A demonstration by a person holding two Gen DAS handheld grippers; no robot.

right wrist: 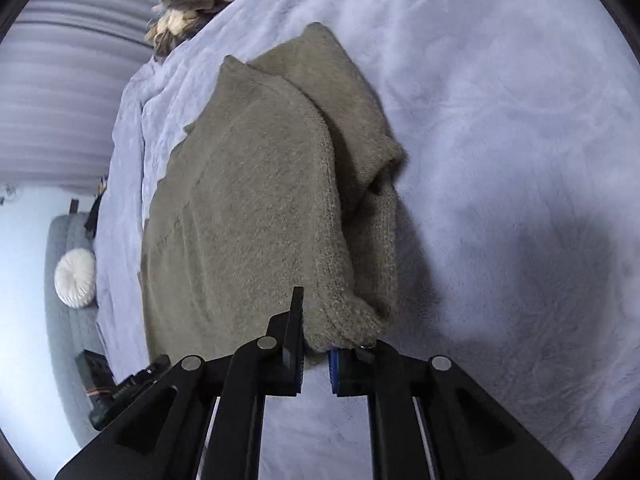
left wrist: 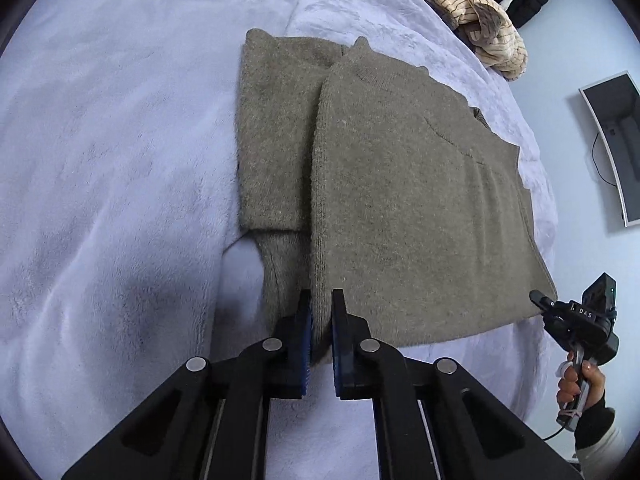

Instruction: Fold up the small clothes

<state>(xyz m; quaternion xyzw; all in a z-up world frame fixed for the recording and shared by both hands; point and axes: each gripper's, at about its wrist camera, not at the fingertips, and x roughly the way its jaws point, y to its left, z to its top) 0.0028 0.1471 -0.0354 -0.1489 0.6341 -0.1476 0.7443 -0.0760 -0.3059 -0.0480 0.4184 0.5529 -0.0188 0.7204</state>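
My left gripper [left wrist: 321,328] and right gripper [right wrist: 316,344] both pinch the sweater [left wrist: 400,200]; clothes pile [left wrist: 488,36] at one o'clock.

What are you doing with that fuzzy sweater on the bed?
A person is folding an olive-green knit sweater on a pale lilac fleece blanket. Each hand holds a pair of tongs: the left tongs pinch the sweater's near hem, and the right tongs grip another corner of that hem. One sleeve is already folded in alongside the body. A heap of other clothes waits farther up the bed.
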